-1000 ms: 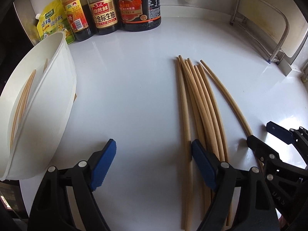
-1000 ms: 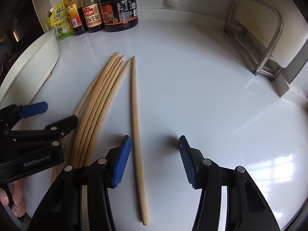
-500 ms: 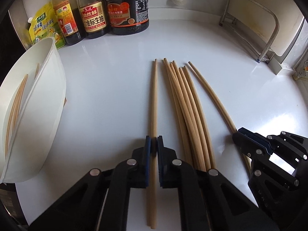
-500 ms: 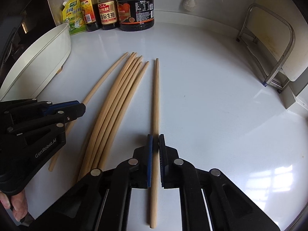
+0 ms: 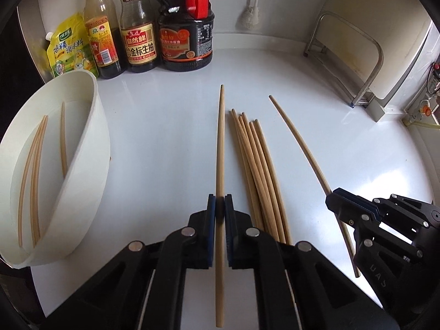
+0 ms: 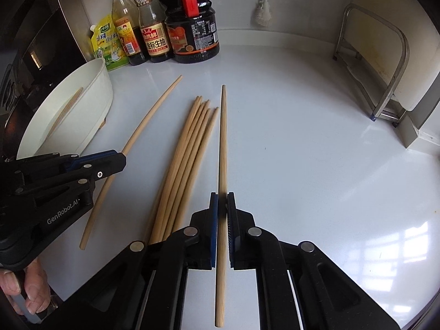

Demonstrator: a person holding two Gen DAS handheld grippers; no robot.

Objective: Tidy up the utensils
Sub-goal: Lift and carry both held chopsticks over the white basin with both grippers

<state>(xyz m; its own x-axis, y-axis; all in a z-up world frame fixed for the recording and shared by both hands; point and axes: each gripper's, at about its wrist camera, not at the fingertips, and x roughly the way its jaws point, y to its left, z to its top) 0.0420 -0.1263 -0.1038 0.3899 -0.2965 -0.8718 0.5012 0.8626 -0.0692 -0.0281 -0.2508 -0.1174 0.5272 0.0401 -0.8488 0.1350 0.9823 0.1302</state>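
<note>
While your left gripper [image 5: 220, 206] clamps one chopstick [image 5: 220, 148] between its blue pads, your right gripper [image 6: 222, 203] is likewise closed on a second chopstick [image 6: 222, 143], each stick running straight ahead from its gripper and out behind the fingers. Between your two grippers a bundle of loose chopsticks [image 5: 255, 170] lies on the white surface [image 5: 165, 143], just right of your left gripper and just left of your right one. To the left of your left gripper sits the white bin [image 5: 90, 165], with several chopsticks [image 5: 33, 176] already lying inside it. Far ahead of both grippers, sauce bottles [image 5: 140, 27] and a yellow pouch [image 5: 68, 46] stand against the wall, and a metal rack [image 6: 385, 63] stands ahead to the right.
</note>
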